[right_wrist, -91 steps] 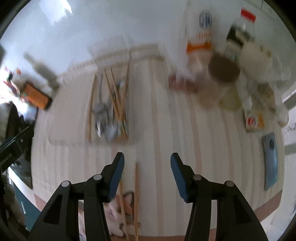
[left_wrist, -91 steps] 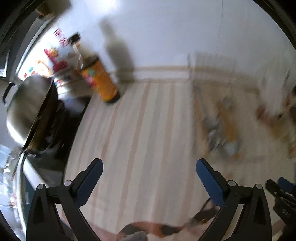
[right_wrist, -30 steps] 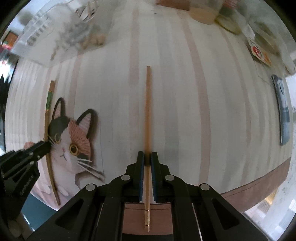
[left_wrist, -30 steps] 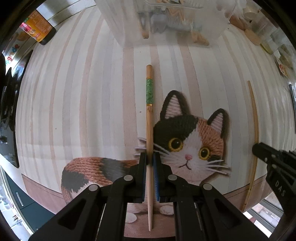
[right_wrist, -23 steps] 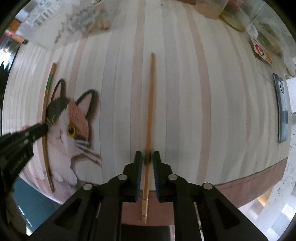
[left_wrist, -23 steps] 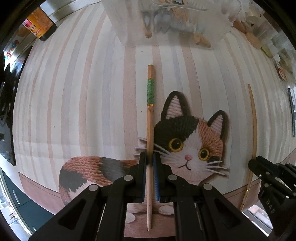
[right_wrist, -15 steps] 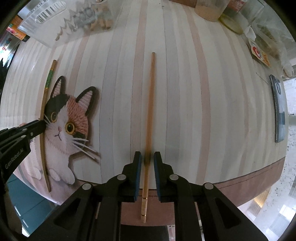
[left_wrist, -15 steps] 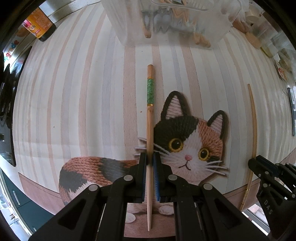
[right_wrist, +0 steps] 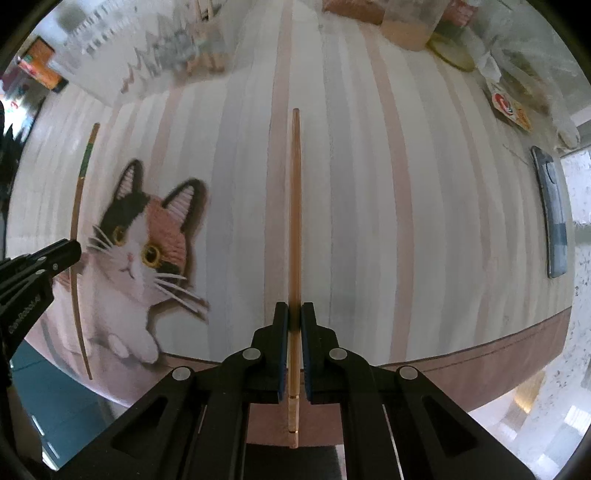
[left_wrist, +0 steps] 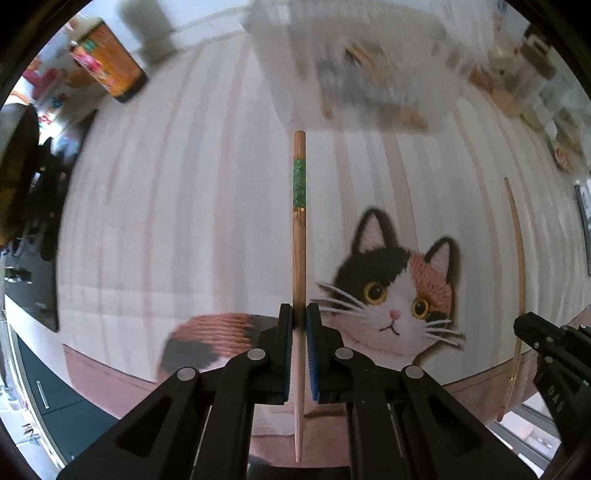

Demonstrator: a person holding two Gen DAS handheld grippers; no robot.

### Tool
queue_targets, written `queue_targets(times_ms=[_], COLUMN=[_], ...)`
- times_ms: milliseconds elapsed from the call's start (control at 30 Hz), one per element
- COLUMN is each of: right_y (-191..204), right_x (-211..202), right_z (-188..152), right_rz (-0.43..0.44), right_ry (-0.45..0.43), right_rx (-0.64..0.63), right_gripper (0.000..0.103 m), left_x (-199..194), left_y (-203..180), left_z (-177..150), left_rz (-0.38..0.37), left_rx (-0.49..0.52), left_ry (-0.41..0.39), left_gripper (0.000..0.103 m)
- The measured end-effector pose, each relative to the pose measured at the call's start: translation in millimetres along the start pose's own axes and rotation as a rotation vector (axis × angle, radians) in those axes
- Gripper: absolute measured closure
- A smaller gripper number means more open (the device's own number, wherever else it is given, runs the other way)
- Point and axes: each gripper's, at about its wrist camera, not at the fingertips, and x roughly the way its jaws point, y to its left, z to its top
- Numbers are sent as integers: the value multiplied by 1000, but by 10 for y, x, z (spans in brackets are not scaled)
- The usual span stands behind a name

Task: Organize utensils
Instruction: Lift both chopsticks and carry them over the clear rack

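Observation:
My left gripper (left_wrist: 299,314) is shut on a wooden chopstick with a green band (left_wrist: 299,221), which points away over the striped cloth beside the cat picture (left_wrist: 391,291). My right gripper (right_wrist: 294,312) has a plain wooden chopstick (right_wrist: 295,203) between its pads; its jaws are closing on it. Each view shows the other gripper at its edge: the right gripper (left_wrist: 546,343) with its plain chopstick (left_wrist: 519,258), and the left gripper (right_wrist: 55,254) with the banded chopstick (right_wrist: 79,206). A clear utensil tray (left_wrist: 354,74) sits blurred at the back, also visible as the tray (right_wrist: 155,55).
An orange-labelled bottle (left_wrist: 110,62) stands back left near a dark pan (left_wrist: 14,173). Jars and packets (right_wrist: 410,22) crowd the back right, and a phone (right_wrist: 552,218) lies near the right edge. The table's front edge (right_wrist: 480,350) runs just below both grippers.
My left gripper has risen with the banded chopstick and tilted toward the back of the table. The right gripper's jaws widened slightly, then narrowed again on the plain chopstick, which shifted a little.

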Motion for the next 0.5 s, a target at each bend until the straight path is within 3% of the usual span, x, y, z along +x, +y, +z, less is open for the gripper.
queue_targets(times_ms=[300,500], right_y=[-15,-14], right_x=[-724,-1285], right_z=[165,600], right_rz=[82,174], right_ry=[-146,-258], right_rx=[22,24], right_gripper=[96,96], left_x=[-811,-1472], left_y=[474,629], left_z=[290,698], left_rz=[40,-24], left_rx=[-78,-126], left_ry=[-183,-312], left_gripper=[98,98])
